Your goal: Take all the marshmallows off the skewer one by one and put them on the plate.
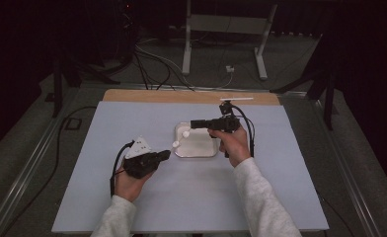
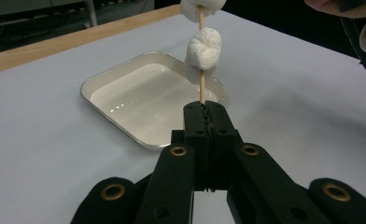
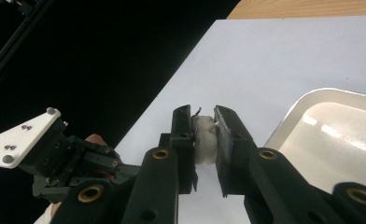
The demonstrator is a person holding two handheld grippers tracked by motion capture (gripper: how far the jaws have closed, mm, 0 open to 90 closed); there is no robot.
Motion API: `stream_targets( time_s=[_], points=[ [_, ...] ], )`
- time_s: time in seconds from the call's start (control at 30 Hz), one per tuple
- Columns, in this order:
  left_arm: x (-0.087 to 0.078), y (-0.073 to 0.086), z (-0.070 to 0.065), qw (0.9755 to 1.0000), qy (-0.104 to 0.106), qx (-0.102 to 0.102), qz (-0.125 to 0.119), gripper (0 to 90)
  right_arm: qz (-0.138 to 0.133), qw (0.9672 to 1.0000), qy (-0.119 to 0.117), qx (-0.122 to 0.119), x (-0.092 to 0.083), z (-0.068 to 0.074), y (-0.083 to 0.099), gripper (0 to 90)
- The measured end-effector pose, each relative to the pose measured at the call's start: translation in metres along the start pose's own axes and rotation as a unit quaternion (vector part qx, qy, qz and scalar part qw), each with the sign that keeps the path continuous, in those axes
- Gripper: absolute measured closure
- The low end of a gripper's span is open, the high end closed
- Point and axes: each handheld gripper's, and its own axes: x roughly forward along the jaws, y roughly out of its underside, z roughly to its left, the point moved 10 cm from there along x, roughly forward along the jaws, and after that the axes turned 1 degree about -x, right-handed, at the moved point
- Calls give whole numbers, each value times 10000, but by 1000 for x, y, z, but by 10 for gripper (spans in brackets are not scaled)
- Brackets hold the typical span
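My left gripper (image 2: 203,106) is shut on the lower end of a thin wooden skewer (image 2: 201,88), which rises away from its jaws. One white marshmallow (image 2: 203,53) sits partway up the stick and a second marshmallow (image 2: 200,7) is at its far end. My right gripper (image 3: 203,112) is shut on that far marshmallow (image 3: 203,142), with the skewer's tip (image 3: 214,124) poking out beside it. In the high view the left gripper (image 1: 167,154) is left of a white tray (image 1: 196,150), and the right gripper (image 1: 192,124) reaches in over the tray's far left corner.
The shallow white tray (image 2: 106,81) lies on a pale sheet (image 1: 132,197) that covers the table. A wooden strip (image 1: 191,96) runs along the table's far edge. A white stick (image 1: 237,98) lies at the far edge. Cables and stand legs are on the floor beyond.
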Motion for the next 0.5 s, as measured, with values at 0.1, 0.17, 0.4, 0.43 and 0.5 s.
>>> stream_targets(
  time_s=[0.1,0.17,0.4,0.43,0.5],
  points=[
    [0,0,0,10000,-3,16,-6,900,-32,10000,57,-44,-2,-1,0,795],
    [0,0,0,10000,7,16,0,900,-73,9999,110,-56,-3,-2,-1,798],
    [-1,2,1,10000,29,12,34,900,-155,9996,249,-60,-7,-6,-4,821],
    [0,3,1,10000,25,21,49,900,-170,9995,256,-53,-8,-7,-4,826],
    [0,3,0,10000,56,28,70,900,-160,9994,289,-51,-9,-8,-4,836]
  ],
)
